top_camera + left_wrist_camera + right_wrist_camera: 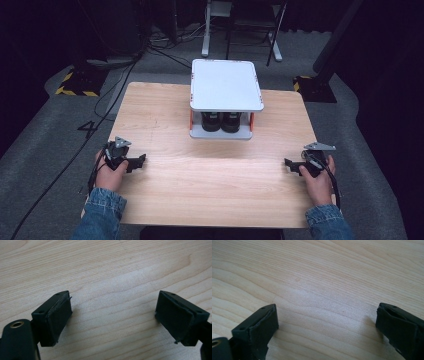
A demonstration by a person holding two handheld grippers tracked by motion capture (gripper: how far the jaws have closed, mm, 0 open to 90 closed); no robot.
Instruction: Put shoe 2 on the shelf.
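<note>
A white two-level shelf point(227, 84) with orange posts stands at the far middle of the wooden table point(210, 175). A pair of black shoes point(221, 121) sits on its lower level. My left gripper point(141, 160) rests near the table's left edge, held by a hand, pointing inward. In the left gripper view the left gripper point(113, 315) is open, jaws wide apart over bare wood. My right gripper point(288, 163) rests near the right edge, also pointing inward. The right gripper point(327, 325) is open over bare wood, with nothing between its black pads point(263, 332).
Denim sleeves point(100, 210) enter from the bottom. Cables point(75, 155) trail off the table's left side onto grey carpet. Stand bases with yellow-black tape point(75, 82) and a chair frame point(250, 30) stand beyond the table's far edge.
</note>
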